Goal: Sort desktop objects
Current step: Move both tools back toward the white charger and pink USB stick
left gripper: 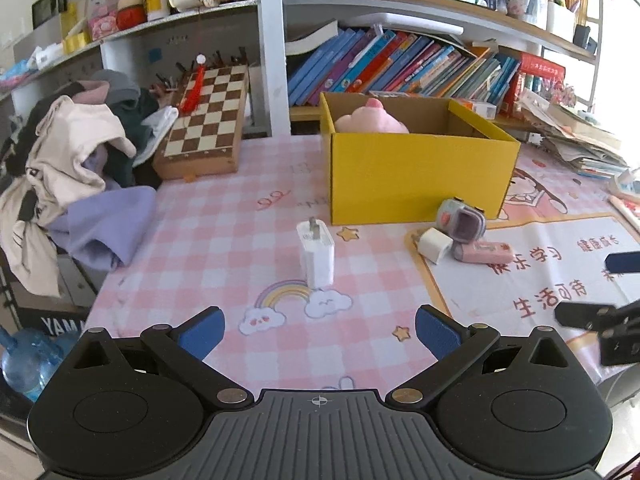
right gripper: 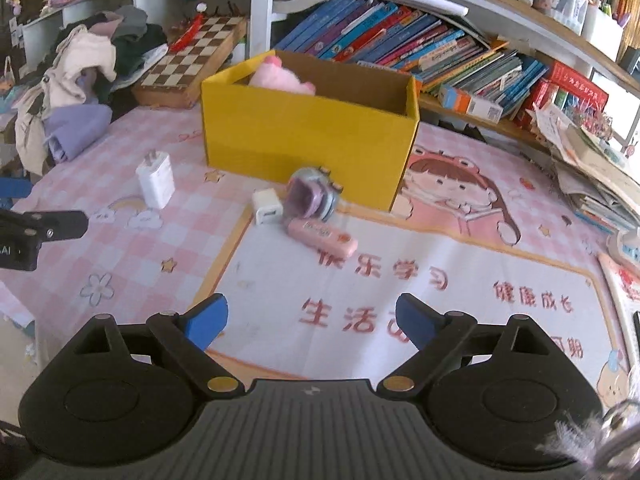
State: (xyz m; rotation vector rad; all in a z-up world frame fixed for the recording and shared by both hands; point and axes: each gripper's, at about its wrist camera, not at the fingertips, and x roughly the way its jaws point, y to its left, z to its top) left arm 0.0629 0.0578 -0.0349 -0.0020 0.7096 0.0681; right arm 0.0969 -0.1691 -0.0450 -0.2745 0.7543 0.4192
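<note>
Left gripper and right gripper, both spread wide and empty, above the desk mat. Charger upright before the yellow box; beside the box, a small plug, what looks like a watch and a pink case lie clustered.

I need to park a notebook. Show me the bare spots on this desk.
Free: the printed mat nearest the right gripper, and the checked cloth between the tall charger and the clothes pile. Crowded: before the yellow box, where small charger, watch and pink case cluster.

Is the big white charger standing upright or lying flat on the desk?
Upright. The big white charger stands on its end on the pink checked mat, with its metal prongs pointing up, in both views.
</note>
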